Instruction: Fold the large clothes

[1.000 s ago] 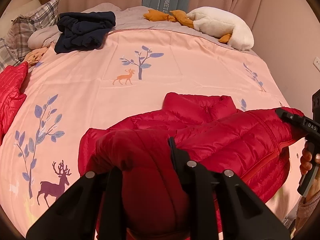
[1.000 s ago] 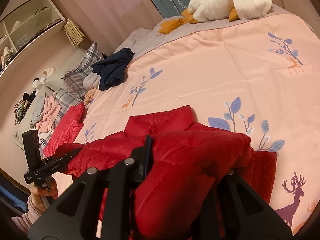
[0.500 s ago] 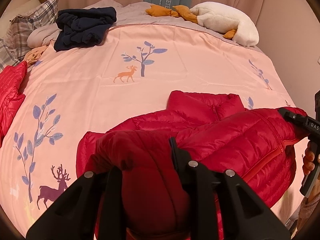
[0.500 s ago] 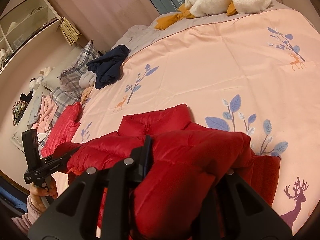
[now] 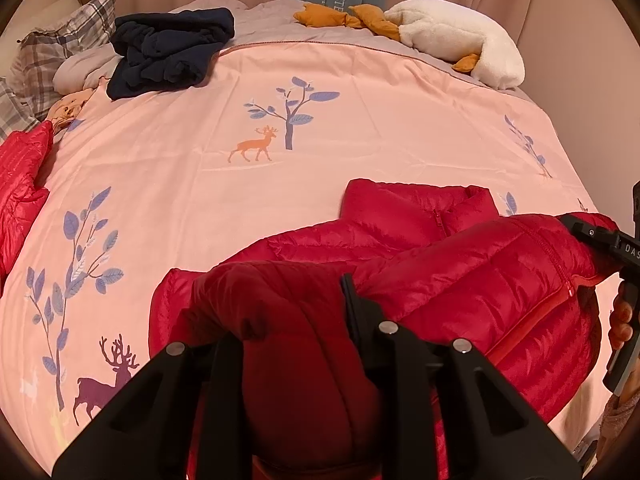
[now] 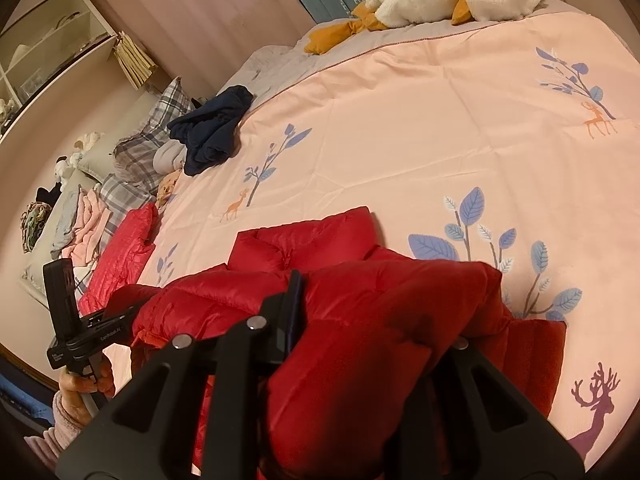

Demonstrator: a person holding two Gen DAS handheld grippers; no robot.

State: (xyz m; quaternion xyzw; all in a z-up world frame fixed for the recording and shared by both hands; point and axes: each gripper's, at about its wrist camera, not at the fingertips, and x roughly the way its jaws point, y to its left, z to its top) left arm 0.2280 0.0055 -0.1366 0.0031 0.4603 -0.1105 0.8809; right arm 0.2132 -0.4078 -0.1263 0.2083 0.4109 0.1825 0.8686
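A red puffer jacket (image 5: 460, 264) lies on the pink bedspread (image 5: 200, 184) near the front edge, collar toward the far side. My left gripper (image 5: 296, 312) is shut on its near left hem and holds the fabric lifted. My right gripper (image 6: 360, 312) is shut on the near right hem (image 6: 400, 312), also lifted. The raised hem drapes over the jacket's lower body. The right gripper shows at the right edge of the left wrist view (image 5: 600, 240); the left one shows at the left of the right wrist view (image 6: 104, 328).
A dark navy garment (image 5: 168, 52) lies at the far left of the bed beside plaid pillows (image 5: 52, 60). A white plush toy (image 5: 456, 36) sits at the far right. Another red jacket (image 5: 20, 184) lies at the left edge. Shelves (image 6: 44, 52) stand along the left wall.
Both grippers have carried the lifted hem a little farther over the jacket toward the collar. Their grip on the fabric is unchanged.
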